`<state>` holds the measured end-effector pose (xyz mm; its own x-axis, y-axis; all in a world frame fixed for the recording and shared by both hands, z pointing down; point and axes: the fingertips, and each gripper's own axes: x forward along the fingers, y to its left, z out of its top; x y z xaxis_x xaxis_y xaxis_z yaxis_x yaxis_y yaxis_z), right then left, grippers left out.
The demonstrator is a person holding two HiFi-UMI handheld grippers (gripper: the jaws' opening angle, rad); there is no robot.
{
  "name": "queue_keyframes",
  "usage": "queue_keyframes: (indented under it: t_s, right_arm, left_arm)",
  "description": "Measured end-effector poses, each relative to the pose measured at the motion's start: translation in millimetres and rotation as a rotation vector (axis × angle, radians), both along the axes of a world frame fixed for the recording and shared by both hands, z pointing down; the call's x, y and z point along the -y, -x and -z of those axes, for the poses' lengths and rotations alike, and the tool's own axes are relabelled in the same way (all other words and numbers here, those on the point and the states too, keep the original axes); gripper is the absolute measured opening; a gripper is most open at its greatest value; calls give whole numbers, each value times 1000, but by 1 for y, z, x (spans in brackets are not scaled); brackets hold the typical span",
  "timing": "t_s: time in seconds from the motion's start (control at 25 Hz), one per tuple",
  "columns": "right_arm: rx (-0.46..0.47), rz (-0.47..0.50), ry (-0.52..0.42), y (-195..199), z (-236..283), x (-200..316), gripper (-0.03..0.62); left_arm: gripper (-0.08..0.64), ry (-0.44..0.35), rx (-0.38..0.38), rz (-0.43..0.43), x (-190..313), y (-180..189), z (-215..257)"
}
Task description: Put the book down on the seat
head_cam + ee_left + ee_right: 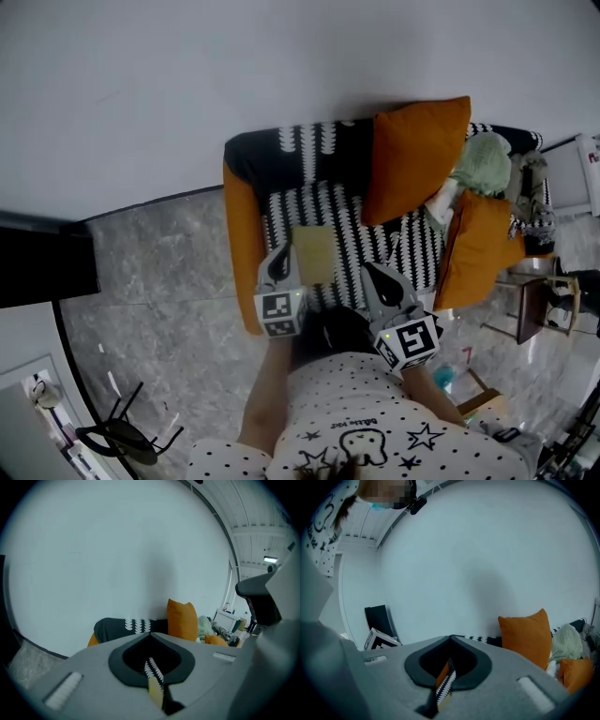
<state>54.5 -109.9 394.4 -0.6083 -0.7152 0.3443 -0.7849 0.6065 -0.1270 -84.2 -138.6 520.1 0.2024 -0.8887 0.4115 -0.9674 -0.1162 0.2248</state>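
The book (314,253) is lying flat on the seat (354,239), toward the seat's left side. The left gripper (279,261) and right gripper (377,278) are hovering at the seat's front edge, each with its 2 jaws pressing together on nothing. The placing looks finished, so both should be lifting straight off the seat without brushing the book. The cover is showing no title, and the shirt (347,427) print is too small to read.

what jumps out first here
The big orange cushion leaning on the backrest of the black-and-white patterned armchair grabs the eye first. Next comes the flat pale yellow book lying on its seat, with the left gripper and right gripper, both shut, at the near edge.
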Motion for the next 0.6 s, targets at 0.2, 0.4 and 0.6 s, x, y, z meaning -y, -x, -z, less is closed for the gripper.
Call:
queue_keyframes:
  t_s: [0.2,0.4,0.6]
  right_arm:
    - [-2,6,-10,4,1,5,0]
    - [4,5,-17,5,5,5,0]
    - [7,4,-30,4,9,4,0]
  left_arm:
    - [-3,-32,10,9,1,6,16]
    - [-3,-67,9,-1,-2,4,32]
    - [-4,-118,17,-8,-7,5,55]
